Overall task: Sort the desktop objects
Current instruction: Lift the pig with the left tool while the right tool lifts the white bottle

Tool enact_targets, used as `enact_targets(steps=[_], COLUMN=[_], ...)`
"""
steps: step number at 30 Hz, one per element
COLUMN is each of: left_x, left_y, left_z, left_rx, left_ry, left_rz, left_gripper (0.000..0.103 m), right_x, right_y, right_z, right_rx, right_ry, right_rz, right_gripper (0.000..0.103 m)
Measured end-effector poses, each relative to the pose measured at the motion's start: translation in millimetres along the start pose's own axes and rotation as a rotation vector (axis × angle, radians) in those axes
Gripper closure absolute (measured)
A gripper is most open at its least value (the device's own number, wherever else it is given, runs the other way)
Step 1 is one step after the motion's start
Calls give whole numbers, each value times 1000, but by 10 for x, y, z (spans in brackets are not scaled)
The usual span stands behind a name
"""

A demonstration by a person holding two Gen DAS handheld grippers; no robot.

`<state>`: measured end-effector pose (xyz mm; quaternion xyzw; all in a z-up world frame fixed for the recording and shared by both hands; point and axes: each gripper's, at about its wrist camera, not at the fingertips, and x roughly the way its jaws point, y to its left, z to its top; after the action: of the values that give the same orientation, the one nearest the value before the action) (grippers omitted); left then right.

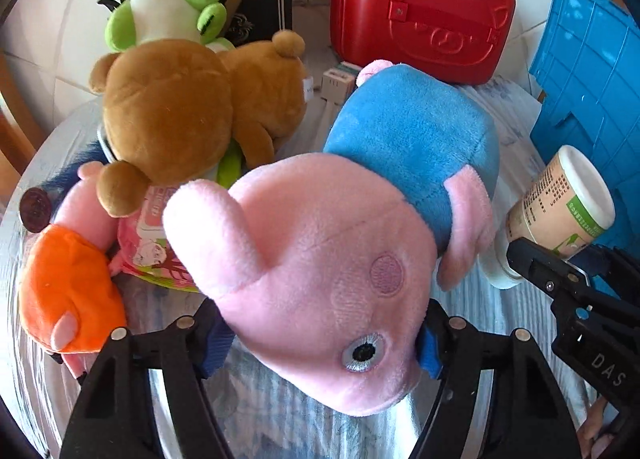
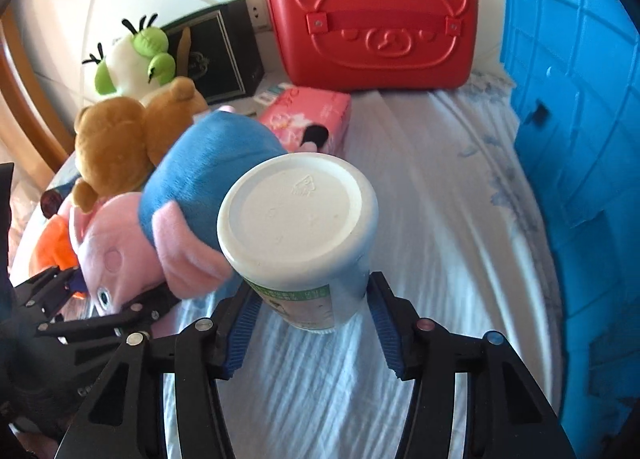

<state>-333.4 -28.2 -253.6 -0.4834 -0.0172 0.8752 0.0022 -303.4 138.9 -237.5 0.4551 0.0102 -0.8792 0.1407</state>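
Because the sorting calls for lifting one toy out of the pile, the left claw (image 1: 322, 343) is clamping the pig (image 1: 340, 227) by its pink head, blue pads pressing in from both sides just by the eye. In the left wrist view the pig is hanging snout-down towards the camera, its blue body reaching away over the table (image 1: 280, 419), beside the bear (image 1: 172, 111) and the orange toy (image 1: 68, 291), which are lying heaped with a green-eyed toy (image 1: 168, 7) behind them. Holding it by the head is probably the surest grip, the head being the bulkiest firm part. The claw is pointing steeply down at the cloth. At the right edge the right claw is holding the cup (image 1: 560, 207) near the blue crate (image 1: 592, 71).

In the right wrist view, the right claw (image 2: 314, 323) is gripping the cup low on its wall, pads on either side, the white lid (image 2: 298, 215) tilting up at the lens. That is keeping the cup clear of the cloth, well short of the crate (image 2: 580, 139), likely its destination. This claw is also slanting steeply downward. The pig (image 2: 200, 187) is touching the cup on the left, and the red case (image 2: 372, 19) is standing at the back.
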Motion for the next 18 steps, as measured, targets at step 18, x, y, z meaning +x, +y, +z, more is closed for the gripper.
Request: enact_targets(steps=[18], left_x=[-2104], left_y=[-25], left_z=[4], left_rx=[-25], left_ry=[-358], left_rz=[-31], left_gripper=[31], right_x=[-2331], right_y=[542], right_z=[73], right_rx=[-88], right_ry=[-392], right_rz=[-93], right_gripper=[50])
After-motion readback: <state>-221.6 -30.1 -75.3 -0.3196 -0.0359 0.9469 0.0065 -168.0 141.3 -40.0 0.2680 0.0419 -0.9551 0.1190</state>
